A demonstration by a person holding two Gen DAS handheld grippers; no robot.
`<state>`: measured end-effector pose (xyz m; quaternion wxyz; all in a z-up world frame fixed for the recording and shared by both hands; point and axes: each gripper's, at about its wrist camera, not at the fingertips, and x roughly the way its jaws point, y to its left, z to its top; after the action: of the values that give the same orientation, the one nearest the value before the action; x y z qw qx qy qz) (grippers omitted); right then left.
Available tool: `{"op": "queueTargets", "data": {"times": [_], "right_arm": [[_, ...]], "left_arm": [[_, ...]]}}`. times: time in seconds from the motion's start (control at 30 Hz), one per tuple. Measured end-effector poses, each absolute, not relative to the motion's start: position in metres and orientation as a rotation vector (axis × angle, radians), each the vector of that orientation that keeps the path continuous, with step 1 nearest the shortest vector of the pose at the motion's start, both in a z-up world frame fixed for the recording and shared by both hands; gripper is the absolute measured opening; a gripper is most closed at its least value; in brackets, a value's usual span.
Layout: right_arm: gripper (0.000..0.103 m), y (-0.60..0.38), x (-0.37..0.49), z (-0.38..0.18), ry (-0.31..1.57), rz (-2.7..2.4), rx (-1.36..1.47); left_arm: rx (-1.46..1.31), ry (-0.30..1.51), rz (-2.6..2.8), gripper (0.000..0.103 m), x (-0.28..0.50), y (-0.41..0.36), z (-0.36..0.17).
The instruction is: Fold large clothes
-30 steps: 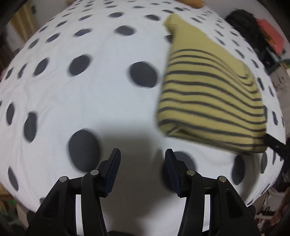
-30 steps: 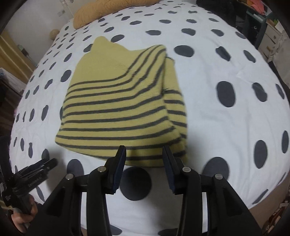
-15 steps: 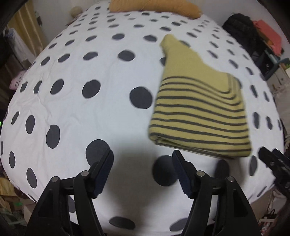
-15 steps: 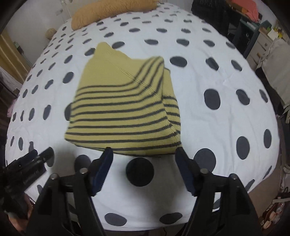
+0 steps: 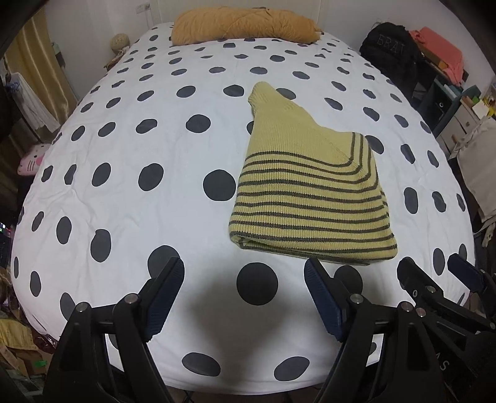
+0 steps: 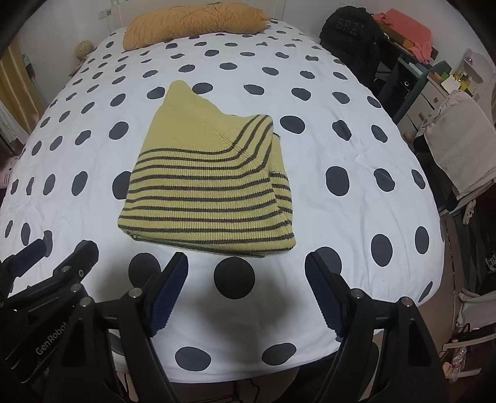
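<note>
Yellow sweater (image 6: pixel 204 186) with dark stripes; white bedspread (image 6: pixel 310 192), dark polka dots.

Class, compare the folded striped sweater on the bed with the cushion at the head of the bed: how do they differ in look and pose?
The sweater is pale yellow with dark stripes; the cushion is plain orange-brown. The sweater lies folded flat near the foot of the bed; the cushion sits plump and rounded at the far end. The sweater shows a ribbed knit; the cushion looks smooth and creased. Both rest on the polka-dot bedspread, untouched by either gripper.
</note>
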<state>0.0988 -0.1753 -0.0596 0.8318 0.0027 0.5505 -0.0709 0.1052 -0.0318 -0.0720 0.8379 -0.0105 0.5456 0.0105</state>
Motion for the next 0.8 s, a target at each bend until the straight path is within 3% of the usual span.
{"op": "queueTargets", "data": {"times": [0.8], "right_arm": [[0.078, -0.182, 0.077, -0.052, 1.163, -0.171, 0.053]], "left_arm": [[-0.04, 1.169, 0.032, 0.08, 0.086, -0.028, -0.063]]}}
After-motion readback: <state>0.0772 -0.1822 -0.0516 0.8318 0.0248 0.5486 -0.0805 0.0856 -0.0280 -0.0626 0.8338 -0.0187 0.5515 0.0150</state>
